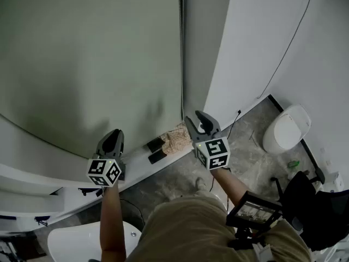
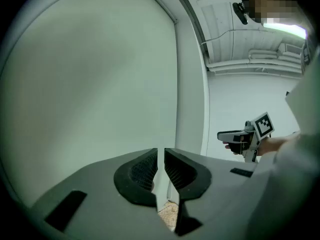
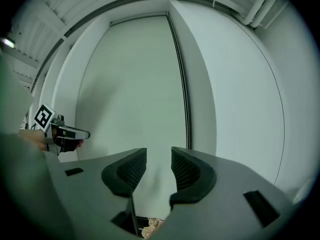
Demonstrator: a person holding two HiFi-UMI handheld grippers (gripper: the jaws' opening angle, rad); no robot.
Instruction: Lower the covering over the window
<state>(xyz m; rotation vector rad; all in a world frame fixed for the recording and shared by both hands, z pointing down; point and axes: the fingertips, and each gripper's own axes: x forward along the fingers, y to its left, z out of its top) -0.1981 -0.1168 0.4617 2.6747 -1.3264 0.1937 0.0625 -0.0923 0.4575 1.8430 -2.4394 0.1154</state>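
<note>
The light, soft blind (image 1: 92, 53) covers the window ahead, so pinch the thin, slippery chain (image 1: 181, 64) beside it with the wide-apart right gripper (image 1: 203, 123), while the left gripper (image 1: 112, 141) is almost closed on nothing.

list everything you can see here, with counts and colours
roller blind: 1, grey-green, over the window
bead chain: 1, dark, along the blind's right edge
cable: 1, black, on the white wall, right
patterned cloth: 1, beige, floor below the chain
black blocks: 2, floor beside the cloth
white rounded unit: 1, floor, right
chair: 1, black, lower right
screen device: 1, black, at the person's waist
left gripper: 1, grey, jaws nearly shut, empty
right gripper: 1, grey, jaws apart, empty
</note>
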